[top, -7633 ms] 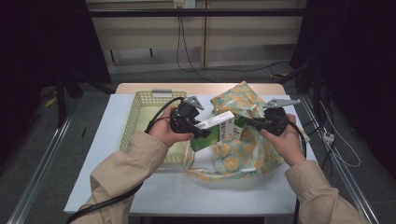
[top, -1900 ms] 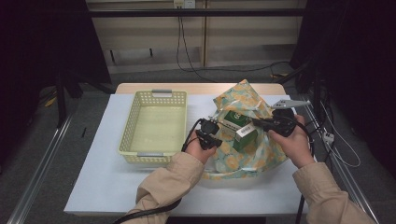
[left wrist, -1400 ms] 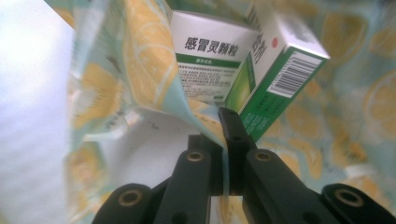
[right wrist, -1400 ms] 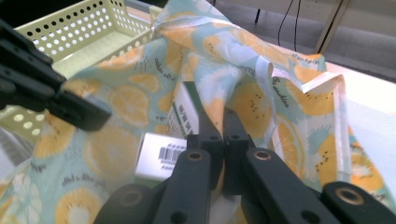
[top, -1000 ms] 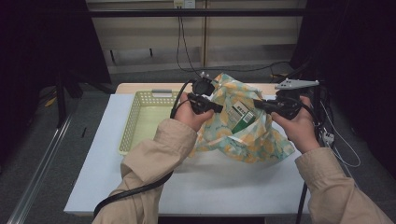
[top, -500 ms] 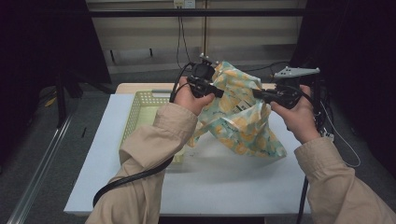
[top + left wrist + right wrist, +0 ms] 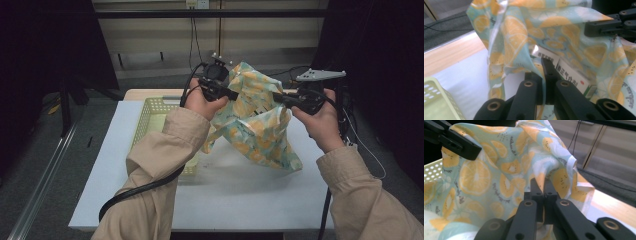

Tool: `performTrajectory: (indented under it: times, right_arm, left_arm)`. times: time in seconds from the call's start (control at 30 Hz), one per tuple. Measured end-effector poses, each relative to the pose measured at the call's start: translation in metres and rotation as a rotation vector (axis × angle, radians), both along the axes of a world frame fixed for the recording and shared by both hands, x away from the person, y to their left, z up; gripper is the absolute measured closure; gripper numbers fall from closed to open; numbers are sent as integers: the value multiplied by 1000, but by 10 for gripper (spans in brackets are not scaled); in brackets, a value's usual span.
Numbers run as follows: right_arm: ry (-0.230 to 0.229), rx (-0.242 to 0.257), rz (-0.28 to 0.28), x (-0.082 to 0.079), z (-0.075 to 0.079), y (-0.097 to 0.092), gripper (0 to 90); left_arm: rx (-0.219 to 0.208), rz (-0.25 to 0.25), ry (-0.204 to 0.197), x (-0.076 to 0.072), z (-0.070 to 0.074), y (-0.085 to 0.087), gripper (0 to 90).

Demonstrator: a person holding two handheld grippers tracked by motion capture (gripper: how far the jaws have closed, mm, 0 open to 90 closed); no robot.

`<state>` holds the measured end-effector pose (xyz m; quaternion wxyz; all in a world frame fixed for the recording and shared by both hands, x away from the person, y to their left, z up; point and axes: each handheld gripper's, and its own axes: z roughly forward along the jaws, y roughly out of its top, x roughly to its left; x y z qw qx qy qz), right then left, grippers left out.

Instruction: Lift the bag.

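The fruit-print bag (image 7: 564, 32) half hides a white-and-green box (image 7: 566, 76).

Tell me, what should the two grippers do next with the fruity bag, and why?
Probably lift a little higher. The left gripper and right gripper are each shut on the bag, and a box shows inside it. The bag's bottom hangs low over the table, beside the basket.

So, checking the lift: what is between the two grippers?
The fruit-print bag, stretched between the left gripper and the right gripper in the high view.
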<state>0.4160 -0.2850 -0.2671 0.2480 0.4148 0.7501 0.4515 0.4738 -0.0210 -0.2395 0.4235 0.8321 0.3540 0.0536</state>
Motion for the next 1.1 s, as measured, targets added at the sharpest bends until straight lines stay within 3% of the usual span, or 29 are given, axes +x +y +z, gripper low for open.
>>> performTrajectory:
  times: [0.13,0.23,0.5,0.77,0.87,0.9,1.07,1.1]
  right_arm:
    - [-9,16,4,3,6,-1,900]
    - [-10,34,13,4,6,1,900]
    - [23,38,53,5,-3,15,900]
    - [36,46,81,4,-12,31,894]
    - [52,61,91,4,-17,37,828]
    - [55,60,96,3,-18,38,795]
    - [59,93,81,1,-20,43,591]
    - [55,99,75,0,-20,43,568]
  left_arm:
    - [-15,9,-23,4,12,1,900]
    - [10,1,-27,5,13,-1,900]
    - [46,-5,4,3,0,7,900]
    - [76,12,8,0,-10,22,893]
    - [83,22,30,2,-19,29,875]
    - [86,33,27,2,-22,32,851]
    - [97,56,31,2,-34,43,515]
    - [97,49,36,2,-36,45,490]
